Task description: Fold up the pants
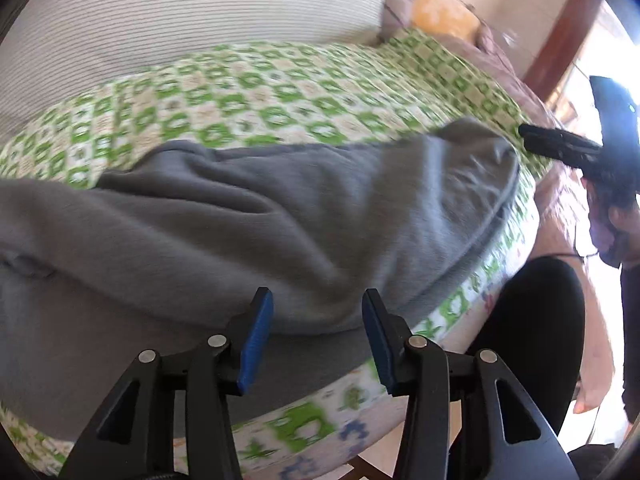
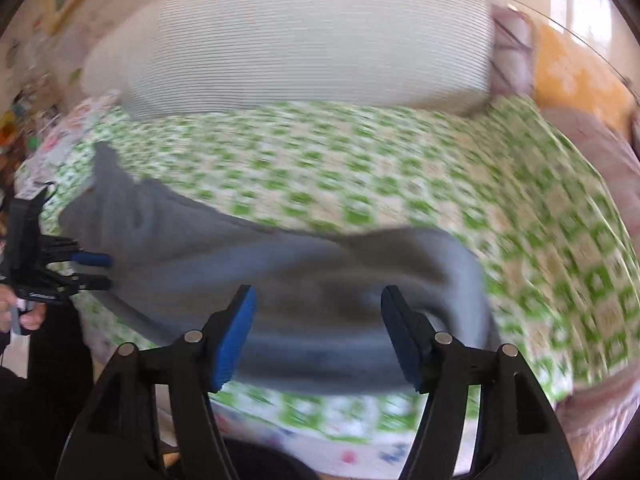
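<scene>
Gray pants (image 1: 248, 220) lie rumpled on the green-patterned bedcover (image 1: 280, 92), left gripper (image 1: 318, 312) and right gripper (image 2: 318, 312) both spread wide, holding nothing.

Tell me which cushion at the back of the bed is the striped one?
The big white ribbed bolster pillow is the striped one, lying behind the green patterned bedspread. The orange cushion beside it has a blotchy pattern instead.

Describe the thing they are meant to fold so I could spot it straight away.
Find the bed with the green-and-white patterned cover and the big striped pillow at the back. Near its front edge lie the grey pants, rumpled: the only plain, dark cloth on that busy print.
</scene>
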Tool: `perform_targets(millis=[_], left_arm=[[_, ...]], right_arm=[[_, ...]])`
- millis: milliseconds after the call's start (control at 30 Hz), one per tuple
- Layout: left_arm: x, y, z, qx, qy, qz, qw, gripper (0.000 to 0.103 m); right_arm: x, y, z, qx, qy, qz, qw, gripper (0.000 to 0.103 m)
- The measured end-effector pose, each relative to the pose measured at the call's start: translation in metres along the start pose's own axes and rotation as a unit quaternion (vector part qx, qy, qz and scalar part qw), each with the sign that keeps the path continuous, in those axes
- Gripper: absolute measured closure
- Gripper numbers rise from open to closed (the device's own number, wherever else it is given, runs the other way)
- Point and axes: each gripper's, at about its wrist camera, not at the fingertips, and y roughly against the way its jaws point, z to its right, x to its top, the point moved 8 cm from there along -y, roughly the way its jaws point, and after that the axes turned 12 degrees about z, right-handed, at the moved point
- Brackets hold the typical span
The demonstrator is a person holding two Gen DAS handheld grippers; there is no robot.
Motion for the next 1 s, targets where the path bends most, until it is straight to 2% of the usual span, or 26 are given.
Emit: perform_targets(millis=[133,300,400,500,567,733,833,1000], left_arm=[[0.001,0.017,-0.045,0.029,0.047,0.013,0.9984,0.043],[0.01,0.044,-0.118,0.083,0.104,0.033,0.9906,0.038],[0.018,0.06,-0.161,0.112,0.144,0.049,0.9821,0.034],[0.023,0.077,-0.208,0.145,0.189,0.066,0.969,0.033],[0.027,0.085,-0.24,0.164,0.217,0.077,0.9591,0.032],[0.038,0.087,-0.293,0.208,0.244,0.082,0.9436,0.03],[0.042,0.08,-0.313,0.225,0.254,0.075,0.9377,0.03],[0.052,0.066,-0.339,0.252,0.247,0.065,0.9335,0.029]], right_arm=[[0.015,-0.03,-0.062,0.049,0.039,-0.011,0.998,0.037],[0.02,-0.075,-0.137,0.122,0.062,-0.029,0.99,0.037],[0.015,-0.094,-0.178,0.153,0.075,-0.04,0.985,0.037],[0.014,-0.109,-0.215,0.177,0.089,-0.045,0.979,0.037],[0.015,-0.116,-0.234,0.188,0.096,-0.045,0.976,0.037],[0.017,-0.135,-0.268,0.193,0.127,-0.045,0.972,0.034],[0.014,-0.145,-0.282,0.191,0.148,-0.05,0.969,0.032],[0.012,-0.16,-0.29,0.184,0.165,-0.056,0.967,0.031]])
